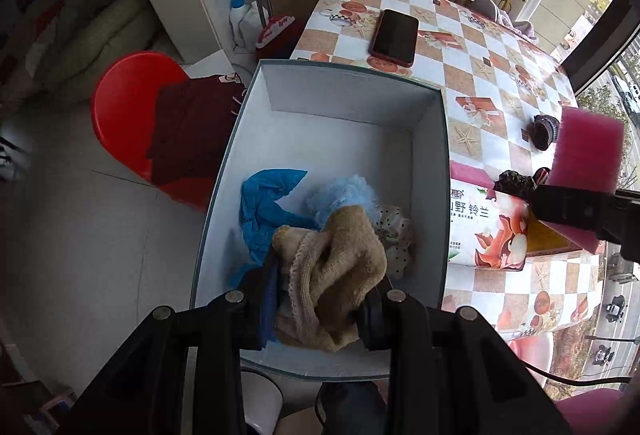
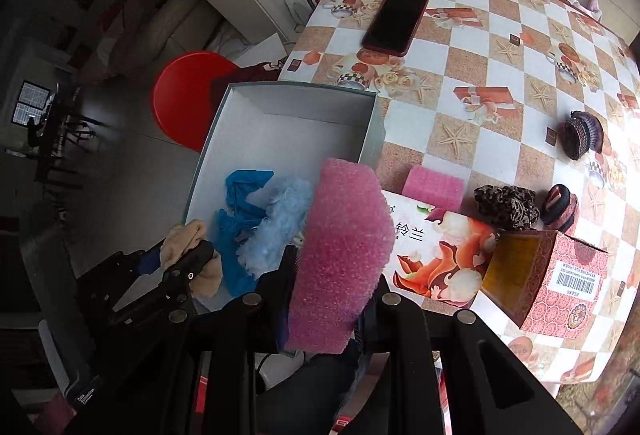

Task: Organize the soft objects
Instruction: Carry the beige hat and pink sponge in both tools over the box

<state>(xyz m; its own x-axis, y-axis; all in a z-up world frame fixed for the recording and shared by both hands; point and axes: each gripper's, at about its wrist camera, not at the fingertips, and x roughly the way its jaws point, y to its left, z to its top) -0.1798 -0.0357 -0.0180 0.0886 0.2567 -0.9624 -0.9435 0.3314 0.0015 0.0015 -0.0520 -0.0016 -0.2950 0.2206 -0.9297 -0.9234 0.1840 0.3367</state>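
My left gripper is shut on a tan fluffy sock and holds it over the near end of an open white box. In the box lie a blue glove, a light blue fluffy piece and a dotted cloth. My right gripper is shut on a pink sponge, held above the box's right edge; the sponge also shows in the left wrist view. A second pink sponge, a leopard scrunchie and two knitted pieces lie on the table.
A phone lies on the checkered tablecloth. A flowered tissue pack and a red carton stand right of the box. A red stool with dark cloth stands left of the table.
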